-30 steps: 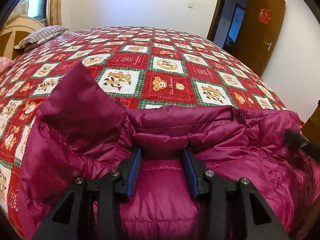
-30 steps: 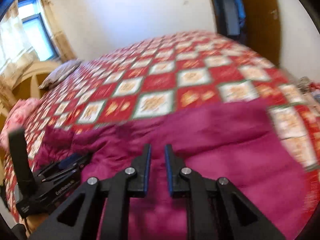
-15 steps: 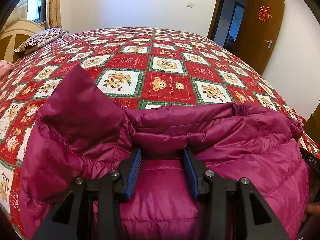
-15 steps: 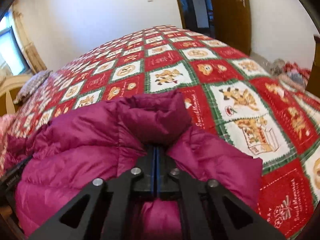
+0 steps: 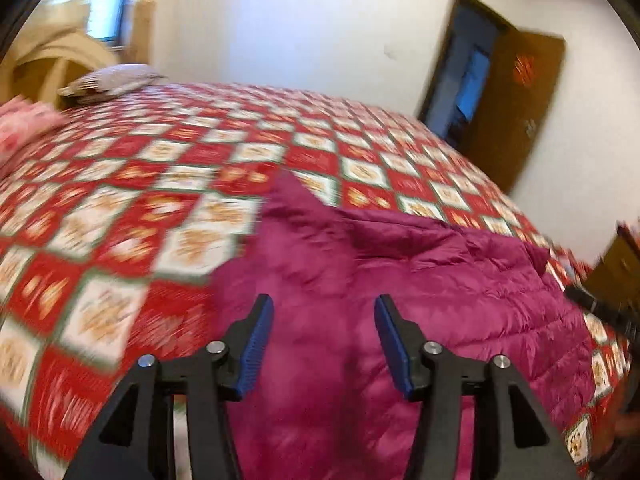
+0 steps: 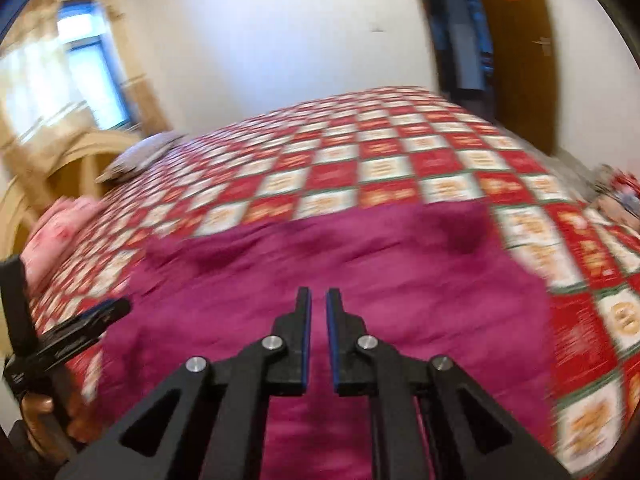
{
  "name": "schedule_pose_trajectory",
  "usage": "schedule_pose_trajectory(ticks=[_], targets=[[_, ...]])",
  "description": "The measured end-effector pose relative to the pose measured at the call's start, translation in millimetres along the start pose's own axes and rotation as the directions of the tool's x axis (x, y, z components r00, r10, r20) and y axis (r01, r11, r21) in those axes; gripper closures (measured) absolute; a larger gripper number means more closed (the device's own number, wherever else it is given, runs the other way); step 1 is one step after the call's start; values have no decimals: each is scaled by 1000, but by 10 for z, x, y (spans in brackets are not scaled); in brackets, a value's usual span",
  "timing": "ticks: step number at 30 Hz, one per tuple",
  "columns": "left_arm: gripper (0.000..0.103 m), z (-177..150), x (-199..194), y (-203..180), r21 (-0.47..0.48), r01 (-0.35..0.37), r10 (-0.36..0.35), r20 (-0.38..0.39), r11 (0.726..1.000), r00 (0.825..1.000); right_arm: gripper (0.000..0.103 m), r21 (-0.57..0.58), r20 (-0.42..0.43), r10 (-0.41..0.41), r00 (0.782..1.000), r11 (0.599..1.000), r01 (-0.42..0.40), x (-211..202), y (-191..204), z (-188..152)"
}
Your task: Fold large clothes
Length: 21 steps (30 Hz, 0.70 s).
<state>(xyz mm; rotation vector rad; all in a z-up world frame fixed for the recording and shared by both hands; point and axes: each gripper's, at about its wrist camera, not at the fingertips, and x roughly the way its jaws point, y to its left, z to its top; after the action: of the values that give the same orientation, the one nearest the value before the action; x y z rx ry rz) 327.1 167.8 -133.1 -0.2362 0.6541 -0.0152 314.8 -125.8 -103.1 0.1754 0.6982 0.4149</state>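
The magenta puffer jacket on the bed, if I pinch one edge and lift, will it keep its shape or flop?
The magenta puffer jacket would probably flop: it already lies in soft creases and folds on the quilt. Its quilted, puffy panels suggest it is light for its bulk. The shell looks sheeny, so a shallow pinch may slip.

Magenta quilted jacket (image 5: 420,280) on red, white and green checked bedspread (image 5: 140,200)

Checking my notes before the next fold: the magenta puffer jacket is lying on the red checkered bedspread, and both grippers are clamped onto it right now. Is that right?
Not quite. The magenta puffer jacket does lie on the red checkered bedspread, but neither gripper is clamped on it. The left wrist view shows the left gripper open with nothing between its fingers; the right wrist view shows the right gripper with a narrow empty gap.
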Motion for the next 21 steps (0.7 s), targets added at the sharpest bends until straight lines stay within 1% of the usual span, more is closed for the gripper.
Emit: schedule_pose_trajectory(ticks=[1, 3, 4, 5, 7, 8, 9, 10, 12, 13, 15, 17, 19, 20, 21], targets=[[47, -59, -73, 65, -35, -15, 16, 16, 999, 1000, 91, -32, -10, 23, 1000, 999, -23, 59, 217, -98], [47, -186, -153, 179, -105, -10, 13, 28, 994, 1000, 91, -70, -22, 33, 999, 997, -35, 204, 452, -224], [47, -237, -159, 207, -124, -5, 9, 27, 992, 1000, 91, -77, -33, 33, 999, 996, -35, 280, 516, -273], [46, -316, -142, 239, -152, -6, 9, 18, 988, 1000, 91, -77, -63, 13, 998, 997, -18, 413, 577, -361], [46, -415, -48, 251, -177, 3, -7, -21, 984, 1000, 93, -55, -131, -39, 991, 998, 32, 664, 529, -472], [46, -465, 21, 251, -189, 7, -16, -43, 982, 999, 94, -39, -140, -46, 989, 998, 41, 732, 489, -527], [46, -500, 46, 246, -197, 6, -16, -49, 980, 999, 95, -24, -133, -43, 990, 999, 41, 754, 453, -567], [45, -532, 60, 236, -202, 8, -16, -38, 979, 999, 96, -16, -133, -39, 990, 999, 37, 769, 422, -583], [36, -583, 68, 209, -209, 17, -19, -10, 978, 1000, 96, -2, -142, -28, 989, 1000, 28, 783, 379, -572], [34, -598, 82, 182, -208, 21, -23, -8, 978, 1000, 96, 5, -148, -23, 989, 1000, 24, 787, 364, -562], [30, -600, 90, 122, -182, 12, -13, -4, 983, 1000, 97, 25, -155, -9, 988, 1000, 13, 739, 340, -532], [29, -587, 103, 98, -153, 4, -7, -13, 988, 1000, 97, 58, -113, 6, 994, 998, 1, 594, 321, -497], [28, -604, 101, 119, -163, 11, -13, -12, 987, 1000, 96, 40, -57, -28, 998, 999, 31, 489, 340, -453], [27, -612, 107, 136, -175, 16, -18, -9, 984, 1000, 96, 34, -54, -38, 998, 999, 40, 498, 353, -448], [26, -619, 119, 142, -184, 19, -20, -7, 983, 1000, 97, 41, -90, -39, 995, 998, 43, 579, 322, -453]])
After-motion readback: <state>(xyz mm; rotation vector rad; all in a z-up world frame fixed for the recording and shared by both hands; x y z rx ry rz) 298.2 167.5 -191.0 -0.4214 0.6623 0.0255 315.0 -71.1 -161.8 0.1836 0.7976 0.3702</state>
